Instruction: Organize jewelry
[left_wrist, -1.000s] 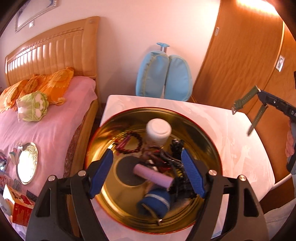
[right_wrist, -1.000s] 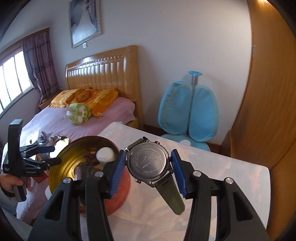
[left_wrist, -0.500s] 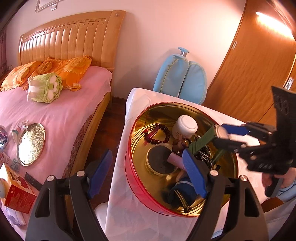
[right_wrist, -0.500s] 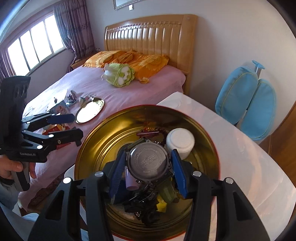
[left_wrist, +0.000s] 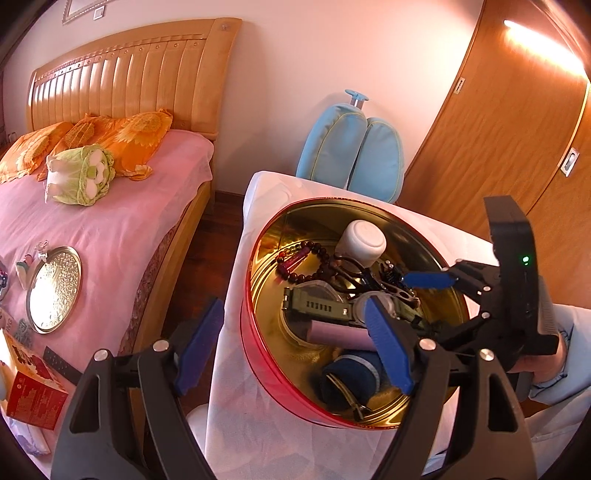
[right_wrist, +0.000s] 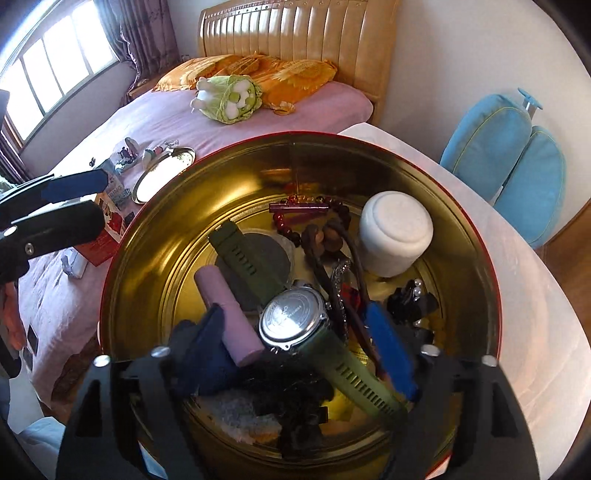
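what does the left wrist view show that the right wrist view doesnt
Only the left wrist view shows the wooden door, the right gripper from outside with the hand holding it, and the tin's red outer wall.

Only the right wrist view shows the window, the curtain and the watch's caseback between its own opening jaws, pads clear of it.

Both show the tin, green-strapped watch, white jar, pink tube, bead bracelet, bed and blue chair.

This is a bedroom in a home. A bed (left_wrist: 110, 221) with a pink sheet and a slatted wooden headboard (left_wrist: 122, 77) carries orange pillows (left_wrist: 122, 136) and a cabbage-shaped plush toy (left_wrist: 79, 173). A curtained window (right_wrist: 55, 66) lights the room, and a wooden door (left_wrist: 517, 129) stands beyond the white-covered table's (left_wrist: 258, 424) far edge.
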